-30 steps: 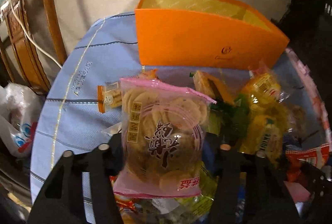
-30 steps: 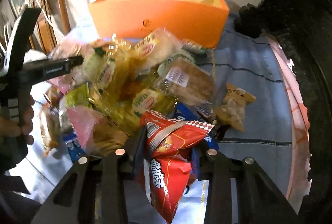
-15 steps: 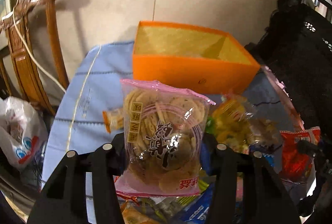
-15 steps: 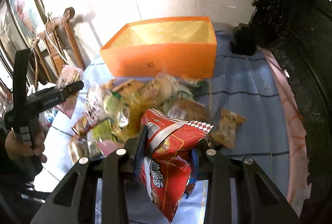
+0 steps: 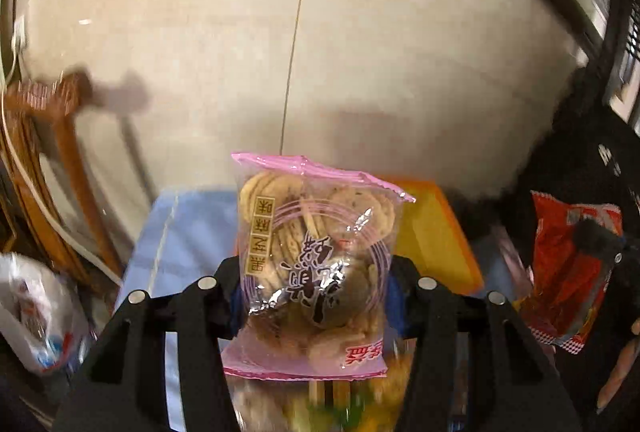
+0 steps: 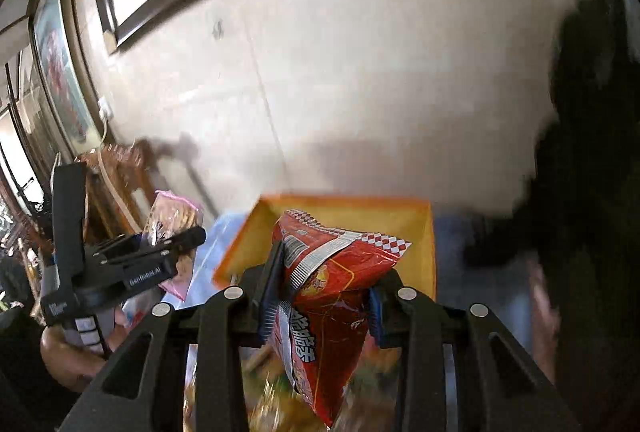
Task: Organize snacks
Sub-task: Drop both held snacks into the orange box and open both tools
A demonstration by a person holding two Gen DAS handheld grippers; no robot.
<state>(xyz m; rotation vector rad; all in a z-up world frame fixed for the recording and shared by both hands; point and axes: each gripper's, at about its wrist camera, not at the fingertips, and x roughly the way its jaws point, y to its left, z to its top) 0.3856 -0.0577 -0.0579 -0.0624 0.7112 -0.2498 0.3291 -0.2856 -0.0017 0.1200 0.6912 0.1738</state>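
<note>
My left gripper (image 5: 314, 296) is shut on a clear pink-edged bag of round crackers (image 5: 316, 264), held upright high above the table. My right gripper (image 6: 320, 304) is shut on a red chip bag (image 6: 332, 304), also lifted. The open orange box (image 6: 416, 228) stands behind and below both; in the left wrist view the orange box (image 5: 432, 232) shows behind the cracker bag. The red chip bag (image 5: 568, 268) appears at the right of the left wrist view. The left gripper and its cracker bag (image 6: 172, 220) show at the left of the right wrist view.
A blue tablecloth (image 5: 188, 232) covers the table. Blurred loose snacks (image 5: 352, 404) lie below the grippers. A wooden chair (image 5: 48, 160) and a white plastic bag (image 5: 36, 316) are at the left. Dark carved furniture (image 6: 588, 192) stands at the right.
Both grippers have risen with their bags and tilted up toward the wall. The snack pile and the orange box have dropped low in both views.
</note>
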